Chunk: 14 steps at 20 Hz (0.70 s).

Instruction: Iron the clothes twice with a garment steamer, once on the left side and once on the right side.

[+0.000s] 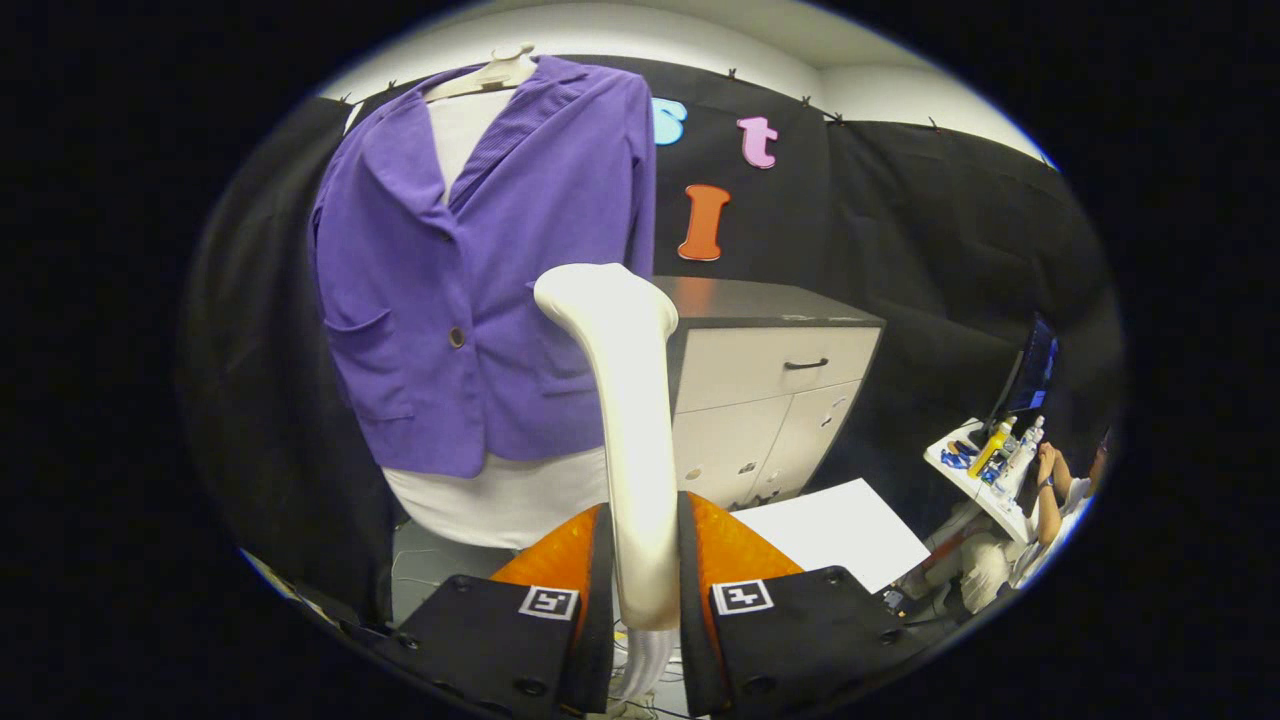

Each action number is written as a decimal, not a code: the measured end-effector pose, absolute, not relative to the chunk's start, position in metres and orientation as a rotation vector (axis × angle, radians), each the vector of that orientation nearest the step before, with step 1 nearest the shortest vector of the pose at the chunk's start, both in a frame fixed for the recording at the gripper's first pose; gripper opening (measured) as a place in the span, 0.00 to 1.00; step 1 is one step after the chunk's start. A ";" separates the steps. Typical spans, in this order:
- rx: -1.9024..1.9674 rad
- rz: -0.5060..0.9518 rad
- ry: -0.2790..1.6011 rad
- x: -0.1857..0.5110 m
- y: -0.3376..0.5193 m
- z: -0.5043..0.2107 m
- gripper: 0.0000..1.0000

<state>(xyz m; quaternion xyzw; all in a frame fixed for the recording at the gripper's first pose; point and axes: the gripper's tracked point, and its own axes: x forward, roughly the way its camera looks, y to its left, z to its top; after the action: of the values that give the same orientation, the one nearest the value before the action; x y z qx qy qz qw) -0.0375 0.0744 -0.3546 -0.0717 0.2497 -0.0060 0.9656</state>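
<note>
1. The garment steamer [625, 400] is a smooth, glossy cream wand: a slim rounded handle that rises upright and flares into a bent, flattened head at the top
2. The gripper [645, 590] is closed on the steamer's handle, one finger pressing on each side of its lower part; a pale ribbed hose [645, 665] leaves the handle's base below the fingers
3. The gripper points forward and slightly upward, so the steamer stands nearly vertical, its head turned toward the jacket
4. The purple jacket [480, 270] hangs just behind and left of the steamer on a pale hanger [490, 75]; its cloth is soft and matte, with notched lapels, flap pockets and one dark button
5. A white garment [500, 500] shows under the jacket, at its neck and below its hem
6. Right of the steamer stands a cabinet [770, 400] with a dark flat top and pale matte fronts
7. A white sheet [840, 535] lies on the floor right of the steamer's handle, before the cabinet
</note>
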 end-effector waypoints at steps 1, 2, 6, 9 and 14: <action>-0.132 -0.030 0.491 -0.036 0.063 -0.345 0.35; -0.117 -0.046 0.475 -0.032 0.052 -0.334 0.35; -0.077 -0.100 0.387 -0.018 0.012 -0.281 0.35; -0.064 -0.126 0.324 -0.011 -0.014 -0.243 0.35; -0.048 -0.148 0.221 0.004 -0.047 -0.176 0.35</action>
<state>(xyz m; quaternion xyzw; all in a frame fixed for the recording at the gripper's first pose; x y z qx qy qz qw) 0.0043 -0.0469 -0.1761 -0.0240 0.1104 -0.0735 0.9909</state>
